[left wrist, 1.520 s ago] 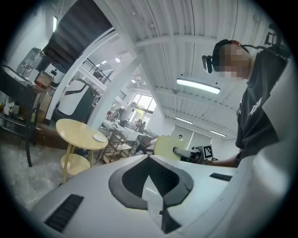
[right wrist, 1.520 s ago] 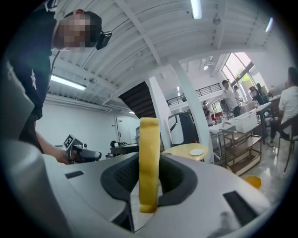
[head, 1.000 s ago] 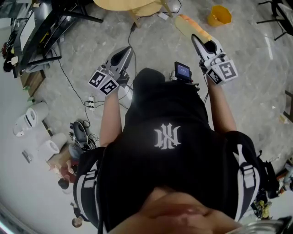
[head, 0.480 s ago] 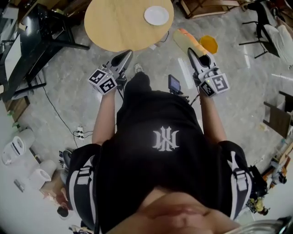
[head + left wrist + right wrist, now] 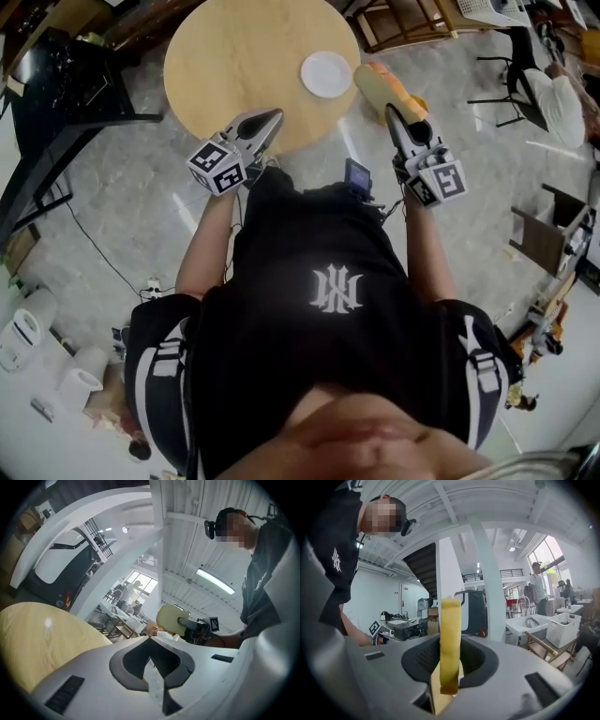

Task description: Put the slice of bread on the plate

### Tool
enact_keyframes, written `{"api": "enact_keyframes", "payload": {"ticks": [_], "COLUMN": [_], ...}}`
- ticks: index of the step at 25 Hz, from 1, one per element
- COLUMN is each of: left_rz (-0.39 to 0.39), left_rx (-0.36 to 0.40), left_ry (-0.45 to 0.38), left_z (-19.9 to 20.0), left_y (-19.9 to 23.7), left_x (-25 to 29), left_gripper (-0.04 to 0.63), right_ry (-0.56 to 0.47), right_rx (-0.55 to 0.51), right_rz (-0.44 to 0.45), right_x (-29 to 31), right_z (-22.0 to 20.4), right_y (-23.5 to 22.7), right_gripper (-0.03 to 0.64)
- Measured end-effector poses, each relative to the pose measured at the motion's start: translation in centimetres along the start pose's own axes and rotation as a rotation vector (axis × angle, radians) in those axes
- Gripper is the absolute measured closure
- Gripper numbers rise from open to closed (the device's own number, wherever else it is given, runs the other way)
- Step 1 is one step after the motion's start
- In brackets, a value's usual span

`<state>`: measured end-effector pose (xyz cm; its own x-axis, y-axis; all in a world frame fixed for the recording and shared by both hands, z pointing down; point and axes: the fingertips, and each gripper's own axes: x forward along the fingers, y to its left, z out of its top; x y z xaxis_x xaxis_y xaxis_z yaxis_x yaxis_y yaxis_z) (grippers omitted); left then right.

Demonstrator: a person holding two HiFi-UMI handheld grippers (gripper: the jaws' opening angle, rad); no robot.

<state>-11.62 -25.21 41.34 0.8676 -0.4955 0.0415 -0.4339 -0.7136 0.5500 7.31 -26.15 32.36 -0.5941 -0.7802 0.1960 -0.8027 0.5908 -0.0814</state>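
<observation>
A pale yellow slice of bread (image 5: 382, 84) with a brown crust stands on edge in my right gripper (image 5: 392, 109), which is shut on it. In the right gripper view the slice (image 5: 450, 641) rises edge-on between the jaws. The white plate (image 5: 326, 73) lies empty near the right rim of a round wooden table (image 5: 234, 66), just left of the bread. My left gripper (image 5: 274, 116) hangs over the table's near edge, shut and holding nothing; its tips meet in the left gripper view (image 5: 150, 639). That view also shows the bread (image 5: 171, 618) held level off to the right.
The floor is grey marble. A black stand (image 5: 66, 84) sits left of the table. Wooden chairs (image 5: 412, 23) stand behind it, and another chair (image 5: 548, 234) is at the right. A small device (image 5: 358, 175) hangs at the person's chest. White appliances (image 5: 23, 337) sit at the lower left.
The person has walked up to the table; the table and plate have come closer and lower in the head view. Both grippers have moved forward, the right one still holding the bread.
</observation>
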Motion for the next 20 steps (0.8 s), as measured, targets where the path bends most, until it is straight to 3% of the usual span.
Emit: {"api": "enact_keyframes", "payload": {"ticks": [4,7,13,17,20], "left_rz": [0.040,0.087,0.208,0.207,0.195], "left_rx": [-0.017,-0.034,-0.045,-0.030,-0.001], "left_ry": [0.010,0.018,0.035,0.082,0.109], "left_z": [-0.6,-1.2,-2.1,-3.4,-3.9], "left_y": [1.6,2.3,2.8,2.1,2.0], "left_x": [1.2,2.1,3.7,5.5,6.7], "left_gripper": [0.583,0.581,0.582,0.583,0.583], "right_ry": [0.042,0.037,0.096,0.125,0.160], "right_rx": [-0.014,0.051,0.112,0.106,0.179], "right_rz": [0.028,0.059,0.199,0.286,0.372], "right_x": [0.9,2.1,5.7,6.6,7.1], "right_z": [-0.7,-1.2,-3.9,-5.3,-7.1], "right_y": [-1.8,-3.8,-6.2,-6.9,-7.0], "right_gripper": [0.526,0.526,0.526,0.526,0.526]}}
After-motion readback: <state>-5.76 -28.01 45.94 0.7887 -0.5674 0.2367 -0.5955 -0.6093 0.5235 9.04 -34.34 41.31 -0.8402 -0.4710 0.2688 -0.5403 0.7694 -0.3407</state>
